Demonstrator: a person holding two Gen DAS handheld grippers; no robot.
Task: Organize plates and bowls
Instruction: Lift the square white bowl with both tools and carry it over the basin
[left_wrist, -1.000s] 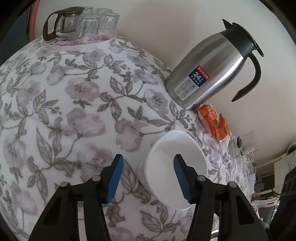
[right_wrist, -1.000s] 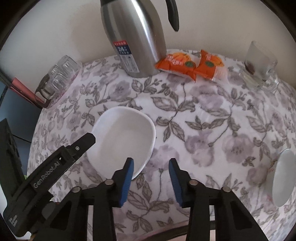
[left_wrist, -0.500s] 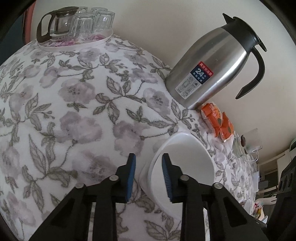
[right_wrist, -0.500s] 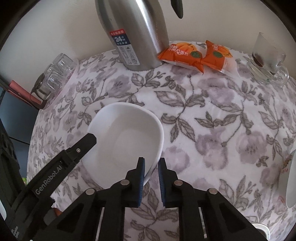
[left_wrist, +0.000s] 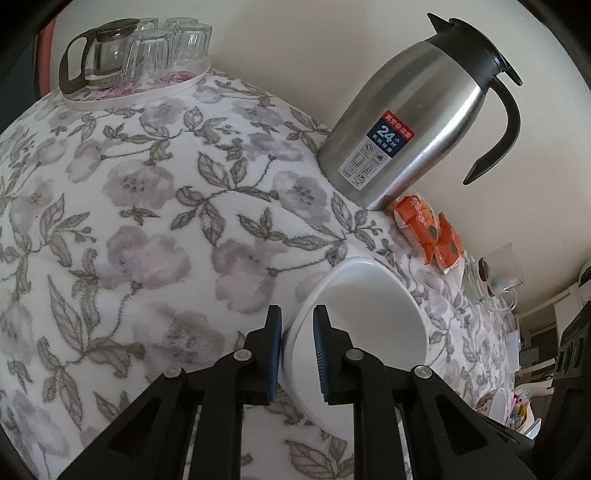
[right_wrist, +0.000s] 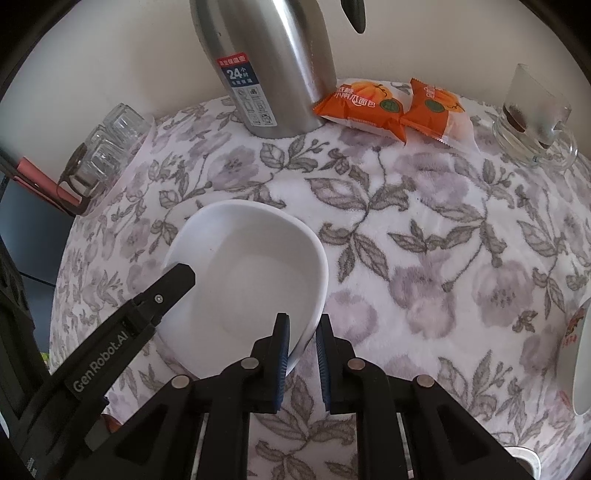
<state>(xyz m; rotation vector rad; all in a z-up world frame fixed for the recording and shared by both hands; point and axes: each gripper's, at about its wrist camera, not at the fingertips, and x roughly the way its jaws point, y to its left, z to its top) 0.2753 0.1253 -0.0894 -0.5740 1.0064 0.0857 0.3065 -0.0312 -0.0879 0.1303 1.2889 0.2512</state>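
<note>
A white bowl (right_wrist: 258, 273) rests on the floral tablecloth; it also shows in the left wrist view (left_wrist: 369, 321). My left gripper (left_wrist: 297, 332) is shut on the bowl's left rim, one blue pad inside and one outside. My right gripper (right_wrist: 302, 339) is shut on the bowl's near right rim the same way. The left gripper's black finger (right_wrist: 173, 284) shows at the bowl's left edge in the right wrist view. A white plate (right_wrist: 581, 358) with a printed pattern lies at the far right edge.
A steel thermos jug (right_wrist: 266, 62) stands at the back by the wall. Two orange snack packs (right_wrist: 391, 107) lie beside it. A glass cup on a saucer (right_wrist: 535, 122) is back right. A tray of upturned glasses and a glass pot (left_wrist: 136, 62) sits at the back left.
Both grippers have closed from open onto the bowl's rim, left on its left side and right on its near right side. Both moved in closer to the bowl.
</note>
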